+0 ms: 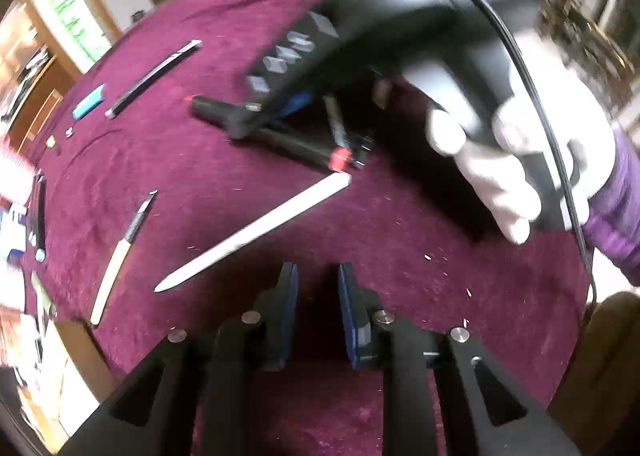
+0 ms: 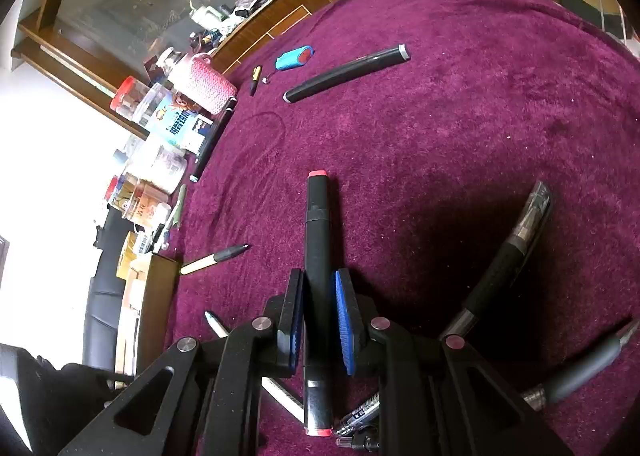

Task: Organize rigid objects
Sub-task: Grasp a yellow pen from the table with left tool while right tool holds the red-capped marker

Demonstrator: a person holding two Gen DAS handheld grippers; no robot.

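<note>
On the maroon cloth (image 2: 460,127), the right gripper (image 2: 318,320) straddles a black marker with red end caps (image 2: 317,240), which lies pointing toward 12 o'clock between the 2 blue pads (image 2: 345,320); the pads sit just beside the barrel on either side, but I cannot tell whether they actually press it or only flank it. From that marker, a thick black pen with a grey tip (image 2: 347,73) lies at 12 o'clock, well apart, and a small blue case with a red end (image 2: 294,57) rests just beyond it at 11 o'clock. A tan-barrelled pen with a black grip (image 2: 214,258) lies at 9 o'clock, and 2 dark-gripped pens (image 2: 506,264) fan out at 3 o'clock. A white ruler (image 2: 282,392) passes under the gripper at 6 o'clock. In the left wrist view, the left gripper (image 1: 318,310) hovers over bare cloth with its fingers (image 1: 289,308) parted by a narrow gap and nothing between them. At 11 o'clock from it lies the same ruler (image 1: 252,232), slanting up toward the marker (image 1: 272,131), where the right gripper (image 1: 256,119) comes down, held by a white-gloved hand (image 1: 508,167). The tan pen (image 1: 120,256) sits at 9 o'clock of the ruler, and the thick pen (image 1: 154,77) and blue case (image 1: 90,101) lie toward 11 o'clock.
</note>
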